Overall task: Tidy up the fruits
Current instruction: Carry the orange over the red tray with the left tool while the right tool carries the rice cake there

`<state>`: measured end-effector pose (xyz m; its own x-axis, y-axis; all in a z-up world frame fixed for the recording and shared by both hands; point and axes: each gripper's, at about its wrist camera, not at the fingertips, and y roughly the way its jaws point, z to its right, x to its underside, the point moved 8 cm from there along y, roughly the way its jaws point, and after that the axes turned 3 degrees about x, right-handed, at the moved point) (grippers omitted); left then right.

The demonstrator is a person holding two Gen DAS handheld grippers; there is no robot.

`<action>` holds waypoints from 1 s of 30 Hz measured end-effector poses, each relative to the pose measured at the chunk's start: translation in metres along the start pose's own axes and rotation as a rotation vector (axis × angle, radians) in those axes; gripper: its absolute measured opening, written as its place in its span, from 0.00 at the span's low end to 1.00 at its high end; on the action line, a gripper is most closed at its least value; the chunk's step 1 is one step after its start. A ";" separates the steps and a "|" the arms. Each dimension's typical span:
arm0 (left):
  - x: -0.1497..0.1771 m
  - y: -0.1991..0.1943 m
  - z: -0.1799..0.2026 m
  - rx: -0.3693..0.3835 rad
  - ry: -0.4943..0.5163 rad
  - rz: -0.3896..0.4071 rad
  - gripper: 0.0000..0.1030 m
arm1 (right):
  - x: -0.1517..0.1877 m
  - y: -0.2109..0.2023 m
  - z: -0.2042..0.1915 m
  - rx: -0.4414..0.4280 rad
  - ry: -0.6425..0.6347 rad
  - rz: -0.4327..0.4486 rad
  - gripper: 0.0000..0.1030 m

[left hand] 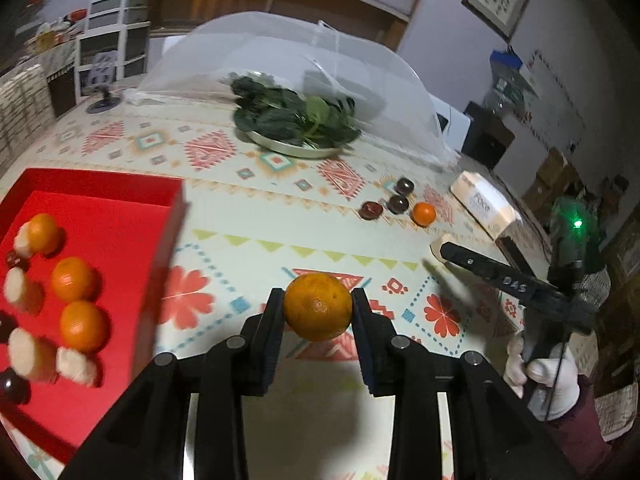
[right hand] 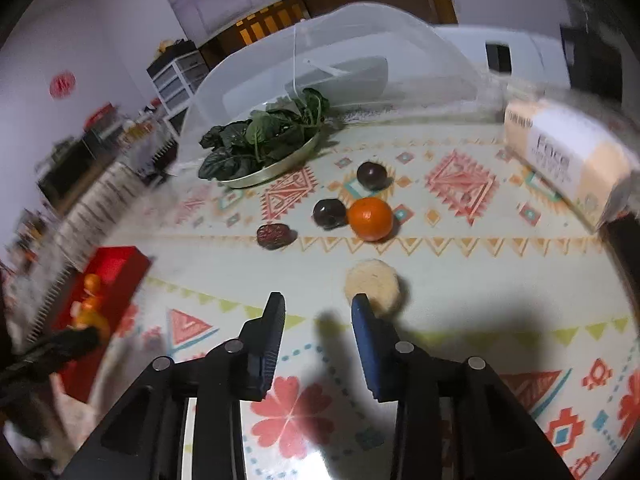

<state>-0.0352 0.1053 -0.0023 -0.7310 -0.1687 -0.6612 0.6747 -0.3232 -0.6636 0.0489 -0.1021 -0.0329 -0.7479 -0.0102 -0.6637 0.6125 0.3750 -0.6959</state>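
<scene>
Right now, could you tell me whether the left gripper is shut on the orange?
Shut on it: the left gripper has both pads against the orange, lifted off the tablecloth.

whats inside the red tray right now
The red tray holds three oranges, four pale cut pieces and a few dark fruits along its left edge. That edge runs out of frame, so anything further left is unseen.

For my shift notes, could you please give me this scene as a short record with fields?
left tongs: shut on a large orange, lifted above the table
right tongs: open, nothing between them, pale slice just ahead
red tray: three oranges, pale slices, dark fruits
still on tablecloth: small orange, three dark fruits
</scene>
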 end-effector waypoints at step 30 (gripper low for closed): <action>0.029 -0.124 -0.172 -0.188 -0.285 0.172 0.31 | -0.009 0.008 0.011 0.211 -0.009 -0.036 0.33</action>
<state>-0.1229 0.3008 0.0005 -0.5868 -0.4659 -0.6623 0.7774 -0.0953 -0.6218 0.0635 -0.1096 -0.0350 -0.7683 -0.0286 -0.6394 0.6264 0.1720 -0.7603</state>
